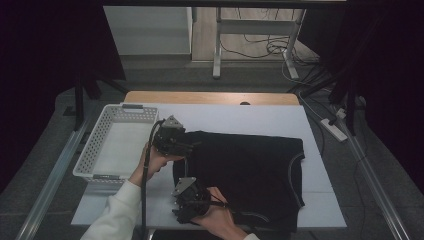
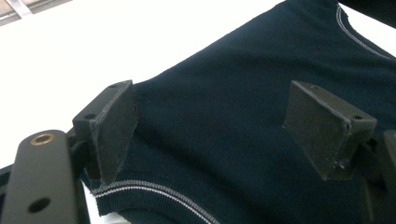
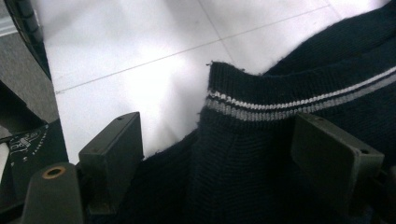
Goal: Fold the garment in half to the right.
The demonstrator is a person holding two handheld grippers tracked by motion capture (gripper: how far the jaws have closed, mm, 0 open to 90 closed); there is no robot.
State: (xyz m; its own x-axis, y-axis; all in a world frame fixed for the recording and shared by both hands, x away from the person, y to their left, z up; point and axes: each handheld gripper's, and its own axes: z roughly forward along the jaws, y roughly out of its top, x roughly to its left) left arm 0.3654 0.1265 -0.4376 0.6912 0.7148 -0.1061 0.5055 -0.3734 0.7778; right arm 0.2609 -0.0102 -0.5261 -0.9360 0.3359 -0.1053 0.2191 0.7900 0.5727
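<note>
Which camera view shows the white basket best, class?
The high view: the white basket shows whole, at the table's left edge beside the dark sweater. The two gripper views look along their jaws at the sweater and the white tabletop instead.

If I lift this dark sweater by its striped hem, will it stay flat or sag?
The sweater is soft knit, so it will likely sag and drape. Its striped hem already curls, suggesting floppiness. It probably drags on the white table rather than sliding freely.
</note>
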